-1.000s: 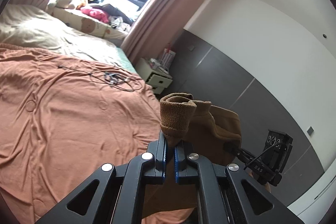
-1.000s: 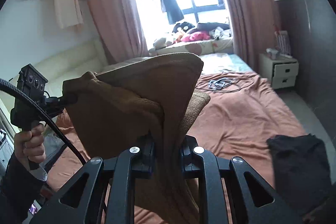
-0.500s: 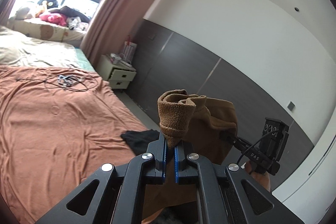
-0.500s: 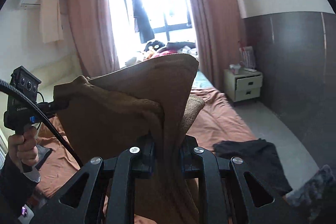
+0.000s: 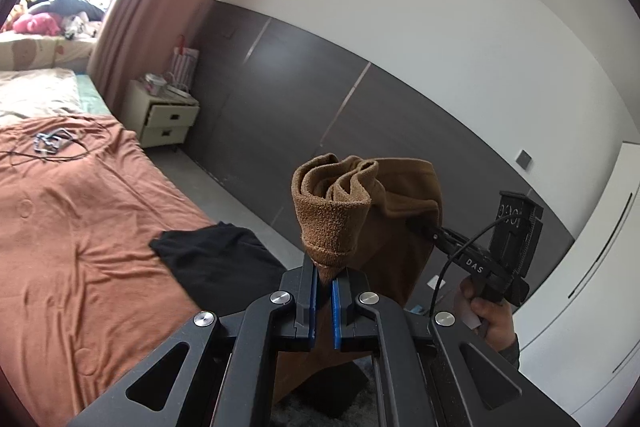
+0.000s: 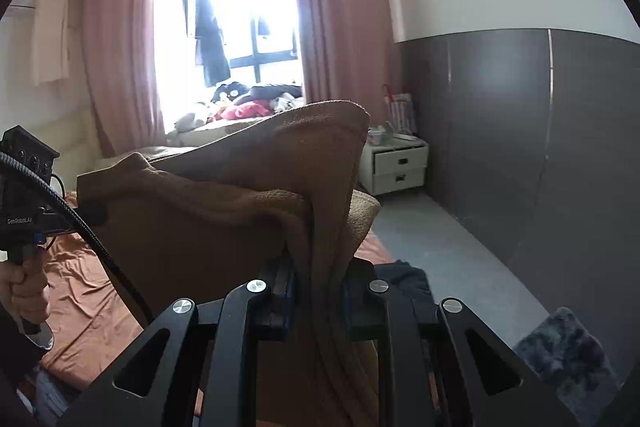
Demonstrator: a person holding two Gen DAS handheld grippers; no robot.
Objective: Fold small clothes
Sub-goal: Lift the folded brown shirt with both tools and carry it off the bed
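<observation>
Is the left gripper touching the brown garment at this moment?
Touching. The left wrist view shows the left gripper pinching a bunched corner of the brown garment between its blue pads.

The left gripper (image 5: 325, 285) is matte black, with two angular arms pierced by triangular cut-outs and four round silver screws across the linkage; blue pads (image 5: 336, 311) line its fingers. The right gripper (image 6: 316, 279) has the same build, black with silver screws and blue pads. Seen from the left wrist camera, its handle carries a boxy black camera block, white "DAS" lettering and a thin black cable. A thick black cable (image 6: 92, 239) runs from the left handle, marked "GenRoboAI". Both sleeves are dark.
</observation>
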